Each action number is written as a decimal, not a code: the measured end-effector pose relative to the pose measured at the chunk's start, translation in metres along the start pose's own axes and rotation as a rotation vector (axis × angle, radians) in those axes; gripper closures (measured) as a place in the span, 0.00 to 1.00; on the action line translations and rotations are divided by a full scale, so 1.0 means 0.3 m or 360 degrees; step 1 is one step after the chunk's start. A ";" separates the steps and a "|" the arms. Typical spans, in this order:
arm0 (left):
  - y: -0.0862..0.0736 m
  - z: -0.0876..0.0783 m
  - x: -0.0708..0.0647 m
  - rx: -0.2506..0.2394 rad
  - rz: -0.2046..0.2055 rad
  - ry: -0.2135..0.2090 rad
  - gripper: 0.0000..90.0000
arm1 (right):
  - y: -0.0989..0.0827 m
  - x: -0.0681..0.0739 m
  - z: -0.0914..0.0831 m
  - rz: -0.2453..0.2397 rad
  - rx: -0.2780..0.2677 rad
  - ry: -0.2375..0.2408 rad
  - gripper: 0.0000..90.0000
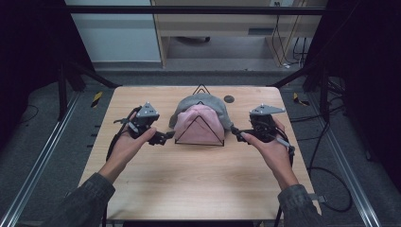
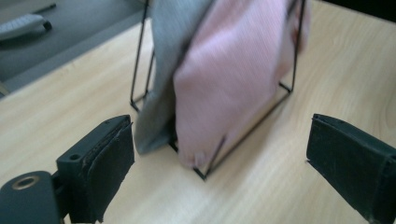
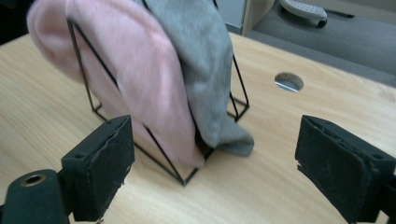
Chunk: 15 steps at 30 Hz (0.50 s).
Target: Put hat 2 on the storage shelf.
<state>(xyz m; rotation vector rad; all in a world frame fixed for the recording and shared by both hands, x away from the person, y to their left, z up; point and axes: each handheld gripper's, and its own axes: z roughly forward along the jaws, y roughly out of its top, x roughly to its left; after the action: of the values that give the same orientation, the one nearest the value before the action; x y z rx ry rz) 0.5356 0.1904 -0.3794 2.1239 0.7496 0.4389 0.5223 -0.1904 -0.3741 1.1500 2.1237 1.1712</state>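
A black wire rack [image 1: 199, 137] stands mid-table with a pink cloth [image 1: 198, 124] and a grey cloth [image 1: 201, 101] draped over it. My left gripper [image 1: 165, 137] sits at the rack's left front corner, open, with the pink cloth [image 2: 233, 79] and grey cloth [image 2: 161, 93] ahead between its jaws. My right gripper [image 1: 235, 133] sits at the rack's right side, open, facing the pink cloth [image 3: 135, 84] and the grey cloth [image 3: 205, 79], whose end lies on the table. Neither gripper holds anything.
The wooden table [image 1: 198, 179] has a round hole [image 1: 229, 99] at the back right of the rack, also seen as a hole [image 3: 288, 81]. Cables [image 1: 331, 189] trail on the floor at the right. Metal rails run along both sides.
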 end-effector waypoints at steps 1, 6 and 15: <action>-0.019 0.001 -0.009 0.0036 0.0005 -0.0006 0.08 | -0.017 0.000 0.000 0.0006 0.0009 0.0007 0.12; -0.145 0.019 -0.039 0.0224 0.0028 -0.0030 0.07 | -0.136 0.007 0.011 0.0011 0.0109 0.0015 0.11; -0.350 0.078 -0.040 0.0383 -0.0129 -0.0084 0.07 | -0.347 0.007 0.064 0.0112 0.0340 0.0026 0.10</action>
<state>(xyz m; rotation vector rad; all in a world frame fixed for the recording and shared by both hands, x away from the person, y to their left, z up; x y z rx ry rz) 0.5015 0.2197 -0.4778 2.3078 0.8918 0.2580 0.4878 -0.2101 -0.4724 1.3212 2.2812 1.0043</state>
